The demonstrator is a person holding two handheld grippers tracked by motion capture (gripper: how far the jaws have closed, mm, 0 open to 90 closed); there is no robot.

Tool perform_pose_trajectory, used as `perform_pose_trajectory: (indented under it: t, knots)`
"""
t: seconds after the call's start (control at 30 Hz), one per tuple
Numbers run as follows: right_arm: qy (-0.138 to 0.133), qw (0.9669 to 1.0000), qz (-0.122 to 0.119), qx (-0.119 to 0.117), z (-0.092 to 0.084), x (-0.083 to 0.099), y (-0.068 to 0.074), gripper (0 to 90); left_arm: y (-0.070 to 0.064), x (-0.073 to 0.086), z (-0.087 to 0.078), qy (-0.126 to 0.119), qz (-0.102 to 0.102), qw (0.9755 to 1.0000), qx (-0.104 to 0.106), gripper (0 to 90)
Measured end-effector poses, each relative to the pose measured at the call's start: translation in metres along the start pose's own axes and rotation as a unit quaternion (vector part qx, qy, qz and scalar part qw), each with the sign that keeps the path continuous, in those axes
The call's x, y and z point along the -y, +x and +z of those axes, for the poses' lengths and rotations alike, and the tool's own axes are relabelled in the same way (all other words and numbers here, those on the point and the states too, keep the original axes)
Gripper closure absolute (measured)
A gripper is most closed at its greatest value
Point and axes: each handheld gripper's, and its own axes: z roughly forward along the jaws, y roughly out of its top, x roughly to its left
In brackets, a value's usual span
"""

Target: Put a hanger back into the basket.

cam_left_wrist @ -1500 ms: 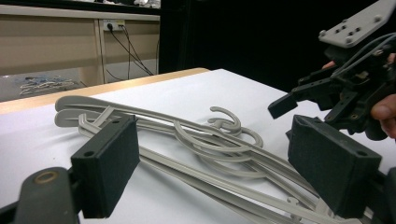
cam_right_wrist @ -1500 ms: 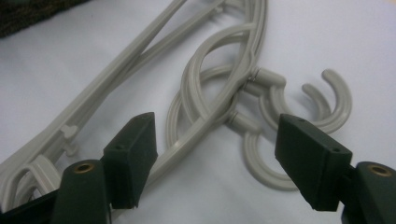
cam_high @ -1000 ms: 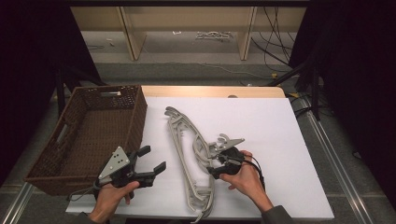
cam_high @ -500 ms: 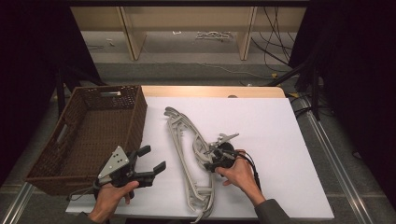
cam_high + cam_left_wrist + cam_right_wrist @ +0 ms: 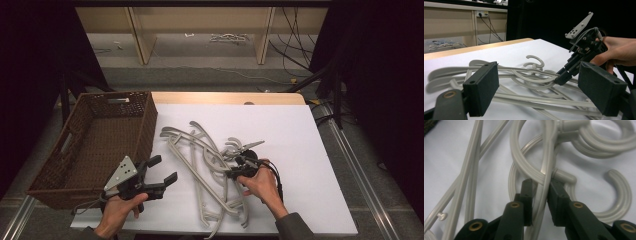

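Several pale grey plastic hangers [image 5: 200, 150] lie tangled in a pile on the middle of the white table. My right gripper [image 5: 234, 171] reaches into the right side of that pile. Its jaws have just been closing, and in the right gripper view the right gripper [image 5: 541, 195] is shut on a thin hanger arm [image 5: 545, 157] near the hooks. My left gripper [image 5: 164, 168] is held above the table's front left, open with nothing between its pads [image 5: 482, 90]. It faces the pile of hangers [image 5: 529, 75] and the right gripper [image 5: 560, 78] beyond.
A brown wicker basket [image 5: 145, 125] stands at the table's left edge, close behind the left gripper. The white tabletop [image 5: 300, 135] is bare to the right of the hangers. Shelving and cables lie on the floor beyond the far edge.
The right gripper's jaws have closed around a hanger arm in the pile, with the hand shifting slightly. The left gripper has stayed in place, open.
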Motion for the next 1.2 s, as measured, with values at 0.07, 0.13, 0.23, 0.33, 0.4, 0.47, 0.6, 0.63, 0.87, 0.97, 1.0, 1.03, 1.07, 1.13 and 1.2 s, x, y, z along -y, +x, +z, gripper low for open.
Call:
perform_pose_trajectory:
  t: [0.07,0.13,0.23,0.33,0.4,0.47,0.6,0.63,0.87,0.97,1.0,1.03,1.07,1.13,1.2]
  knots:
    - [-0.004,1.0000,0.002,0.002,-0.001,0.000,0.000,77.3,0.000,0.000,0.000,0.000,0.000,1.0000,0.000,17.0]
    - [-0.003,1.0000,-0.002,0.003,-0.003,0.000,0.000,78.7,0.000,0.000,0.000,0.000,0.000,1.0000,0.001,17.0]
    - [0.002,0.9998,-0.014,0.010,-0.005,-0.001,-0.001,81.0,0.000,0.000,0.000,0.000,0.000,1.0000,0.000,17.0]
    - [-0.001,0.9998,-0.017,0.011,-0.009,-0.002,0.000,81.5,0.000,0.000,0.000,0.000,0.000,1.0000,-0.001,17.0]
    - [0.001,0.9996,-0.024,0.015,-0.012,-0.003,0.001,81.6,0.000,0.000,0.000,-0.001,-0.002,1.0000,-0.001,17.0]
    - [-0.007,0.9993,-0.030,0.019,-0.013,-0.004,0.002,81.7,0.001,0.000,-0.001,-0.002,-0.001,1.0000,-0.001,17.0]
    - [-0.008,0.9988,-0.043,0.023,-0.018,-0.005,0.004,81.7,0.001,-0.001,-0.001,-0.002,-0.001,1.0000,-0.002,17.0]
    - [-0.015,0.9981,-0.053,0.027,-0.022,-0.006,0.005,81.8,0.001,-0.001,-0.001,-0.003,-0.002,1.0000,-0.002,17.1]
    - [-0.011,0.9952,-0.090,0.037,-0.043,-0.006,0.012,81.9,0.001,-0.002,-0.001,-0.008,0.011,0.9999,-0.005,17.1]
    - [-0.013,0.9933,-0.107,0.041,-0.052,-0.003,0.016,82.0,0.001,-0.003,-0.001,-0.004,0.018,0.9998,-0.011,17.2]
    - [-0.017,0.9921,-0.117,0.042,-0.055,-0.003,0.016,82.0,0.001,-0.004,0.001,-0.004,0.021,0.9997,-0.011,17.2]
    - [-0.028,0.9893,-0.135,0.048,-0.056,-0.001,0.017,82.0,0.000,-0.006,0.005,0.002,0.034,0.9993,-0.014,17.2]
    - [-0.028,0.9885,-0.141,0.048,-0.059,-0.001,0.019,82.0,0.000,-0.006,0.005,0.002,0.034,0.9993,-0.014,17.2]
    - [-0.024,0.9871,-0.150,0.050,-0.062,-0.001,0.021,82.0,0.000,-0.008,0.011,0.014,0.042,0.9990,-0.008,17.2]
    - [-0.027,0.9850,-0.162,0.055,-0.068,-0.001,0.025,82.0,-0.002,-0.012,0.019,0.024,0.051,0.9984,-0.004,17.1]
